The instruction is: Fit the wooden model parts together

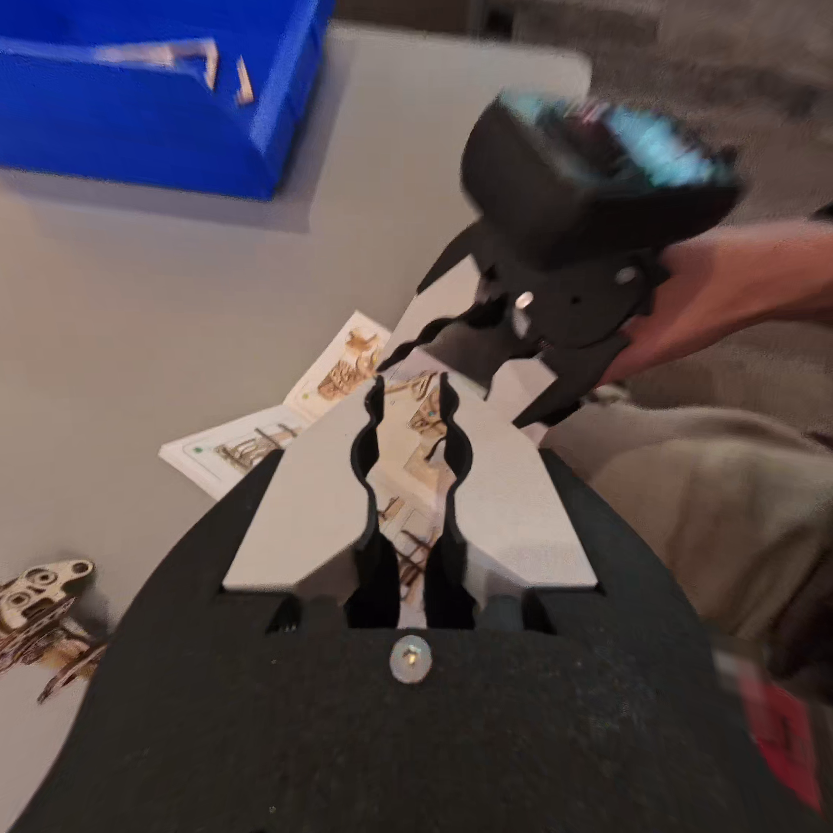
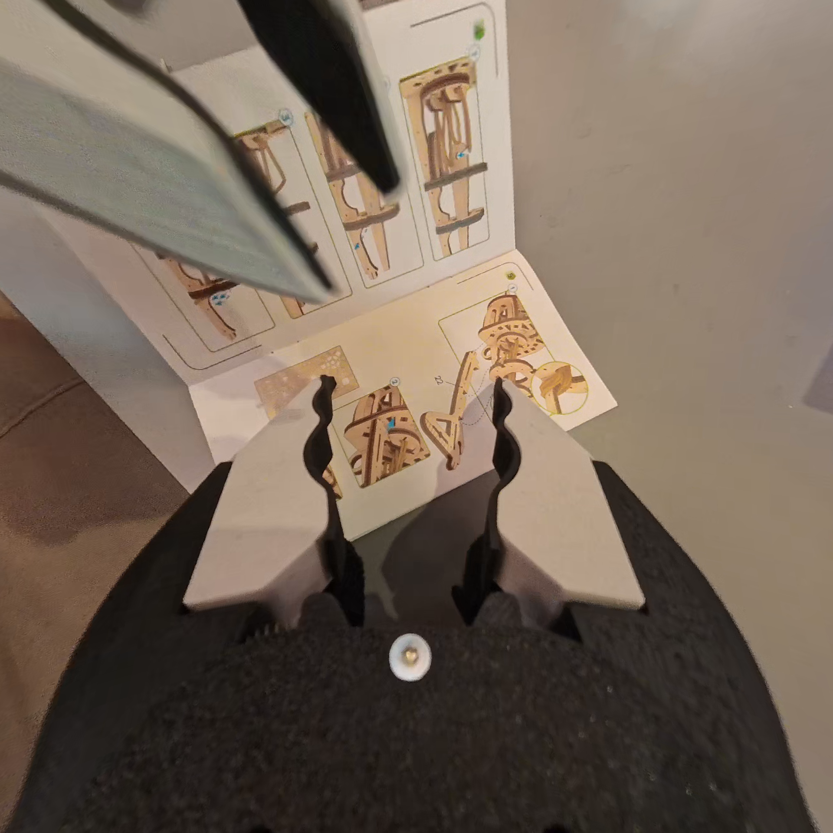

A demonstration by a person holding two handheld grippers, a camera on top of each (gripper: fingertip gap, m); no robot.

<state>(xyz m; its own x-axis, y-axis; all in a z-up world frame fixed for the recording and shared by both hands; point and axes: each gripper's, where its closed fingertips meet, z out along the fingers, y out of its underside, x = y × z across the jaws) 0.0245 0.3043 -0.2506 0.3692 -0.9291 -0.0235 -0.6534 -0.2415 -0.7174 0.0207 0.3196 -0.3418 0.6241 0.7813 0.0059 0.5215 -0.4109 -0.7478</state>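
A partly built wooden model (image 1: 40,599) lies on the grey table (image 1: 135,315) at the lower left, apart from both grippers. An open instruction booklet (image 1: 252,450) lies near the table's edge and also shows in the right wrist view (image 2: 405,342). My left gripper (image 1: 411,383) hovers over the booklet, jaws a little apart and empty. My right gripper (image 2: 412,385) is wide open and empty above the booklet's lower page. It also shows in the left wrist view (image 1: 450,392), held by a hand (image 1: 721,293), its tips close to the left gripper's tips.
A blue bin (image 1: 135,112) stands at the back left with loose wooden pieces (image 1: 212,67) in it. Beige fabric (image 1: 676,496) lies beyond the table's right edge. The left gripper's blurred fingers (image 2: 180,180) cross the top left of the right wrist view. The partly built wooden model (image 1: 40,599) is about equally far from each gripper, around 25 cm.
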